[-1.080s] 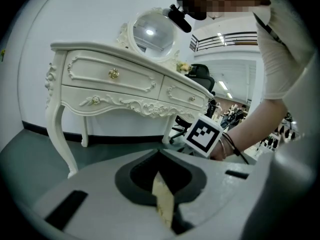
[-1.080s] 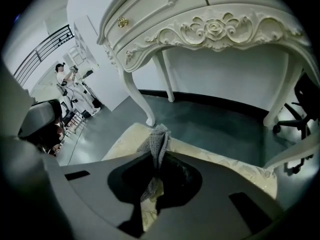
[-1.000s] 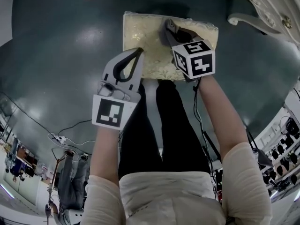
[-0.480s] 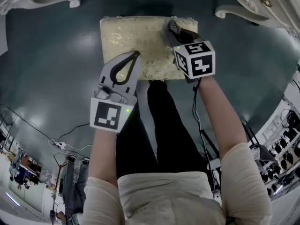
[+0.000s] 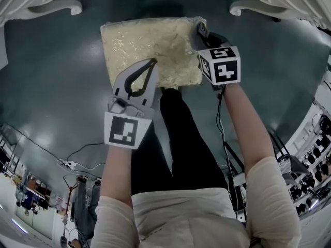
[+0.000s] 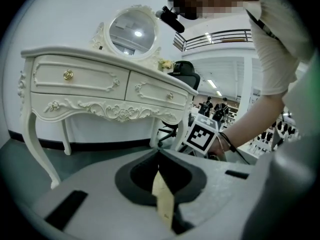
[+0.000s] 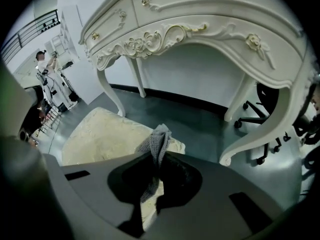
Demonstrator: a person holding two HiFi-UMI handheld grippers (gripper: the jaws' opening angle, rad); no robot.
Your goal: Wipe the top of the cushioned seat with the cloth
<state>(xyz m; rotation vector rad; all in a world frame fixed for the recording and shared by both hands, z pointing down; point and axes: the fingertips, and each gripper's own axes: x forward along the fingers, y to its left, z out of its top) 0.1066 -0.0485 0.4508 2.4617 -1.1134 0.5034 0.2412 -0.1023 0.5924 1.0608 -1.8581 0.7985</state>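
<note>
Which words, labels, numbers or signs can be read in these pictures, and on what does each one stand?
No readable word, number or brand shows in any view.
Left cube: a black-and-white square pattern only, no letters.
Right cube: also only a square pattern, no letters.
Distant racks: too small and blurred to read, if they carry any print at all.

Grey cloth (image 7: 159,136), perhaps bunched, over cream seat (image 5: 145,45)

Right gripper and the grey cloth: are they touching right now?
Touching. In the right gripper view, the right gripper pinches the cloth between closed jaws; its end pokes out past them.
</note>
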